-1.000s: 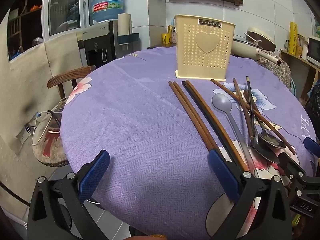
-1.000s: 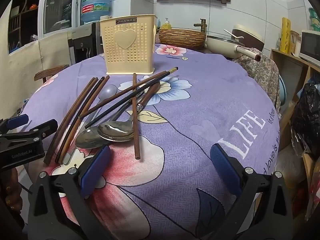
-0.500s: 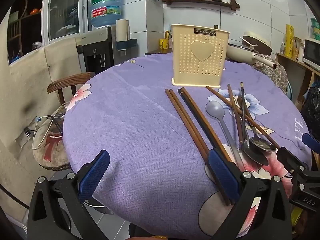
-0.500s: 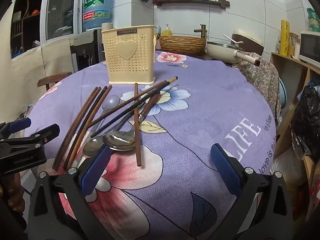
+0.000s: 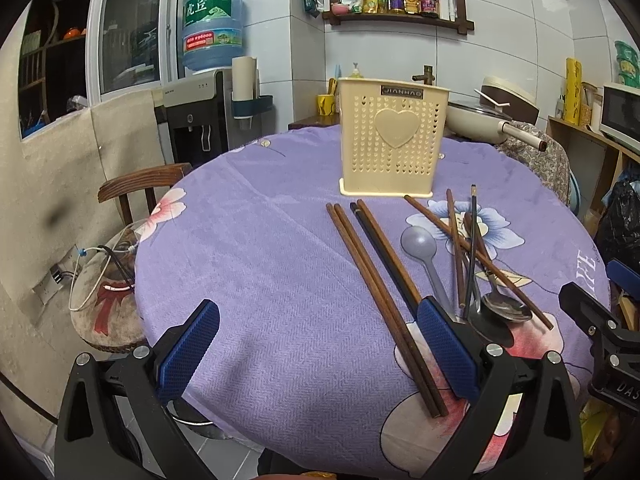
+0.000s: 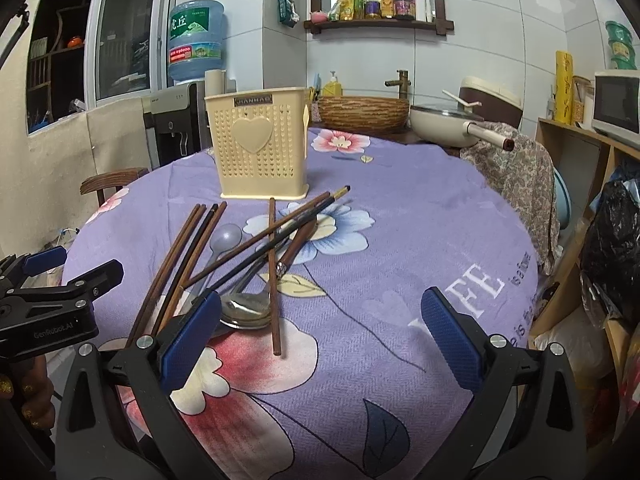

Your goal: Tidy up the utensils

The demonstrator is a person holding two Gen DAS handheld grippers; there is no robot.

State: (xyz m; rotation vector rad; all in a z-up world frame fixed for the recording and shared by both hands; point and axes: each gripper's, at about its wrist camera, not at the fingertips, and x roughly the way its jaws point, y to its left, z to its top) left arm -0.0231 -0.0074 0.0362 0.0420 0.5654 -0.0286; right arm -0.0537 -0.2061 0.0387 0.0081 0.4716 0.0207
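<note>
Left wrist view: you are holding the left tongs (image 5: 316,344) apart, empty; the chopsticks (image 5: 382,300) are lying lengthwise toward the holder (image 5: 392,140), beside your right pad.

Right wrist view: your right tongs (image 6: 320,332) are gaping; the spoons (image 6: 246,308) are resting on the tabletop (image 6: 400,220) at their left pad.

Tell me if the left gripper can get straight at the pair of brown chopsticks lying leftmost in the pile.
Probably yes. The left gripper is open, and the brown chopsticks lie flat on the cloth with nothing over them, their near ends beside its right finger.
</note>
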